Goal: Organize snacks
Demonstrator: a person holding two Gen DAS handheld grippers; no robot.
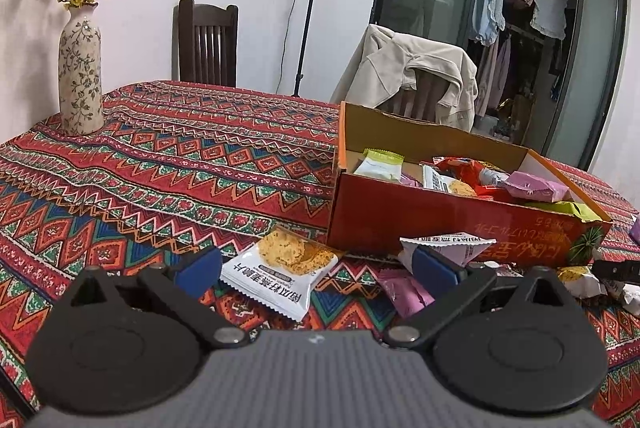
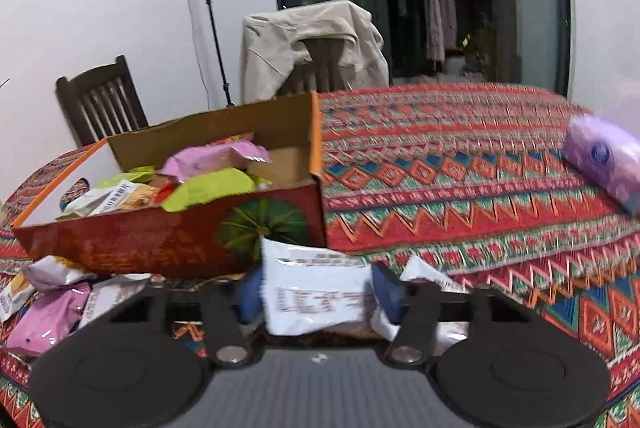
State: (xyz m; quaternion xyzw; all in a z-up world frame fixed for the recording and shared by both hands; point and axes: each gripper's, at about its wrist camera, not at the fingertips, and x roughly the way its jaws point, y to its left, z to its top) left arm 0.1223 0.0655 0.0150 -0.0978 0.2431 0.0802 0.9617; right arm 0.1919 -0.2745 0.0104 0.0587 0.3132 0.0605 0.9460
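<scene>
Open tablecloth left of the box [image 1: 420,224] up to the vase [image 1: 80,68] and right toward the tissue pack [image 2: 604,158]; loose snack packets [image 2: 48,308] crowd the box's near wall, chairs [image 1: 206,44] behind.

Both wrist views low, close; share snack box [image 1: 400,224].

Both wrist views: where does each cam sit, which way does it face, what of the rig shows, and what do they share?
Left wrist: on the left gripper, looking forward and slightly down over the white oat-crisp packet to the red cardboard box; own jaws wide apart.
Right wrist: on the right gripper, facing the box's melon-printed end; jaws flank a white packet.
Shared: box, patterned tablecloth, jacket-draped chair.
</scene>
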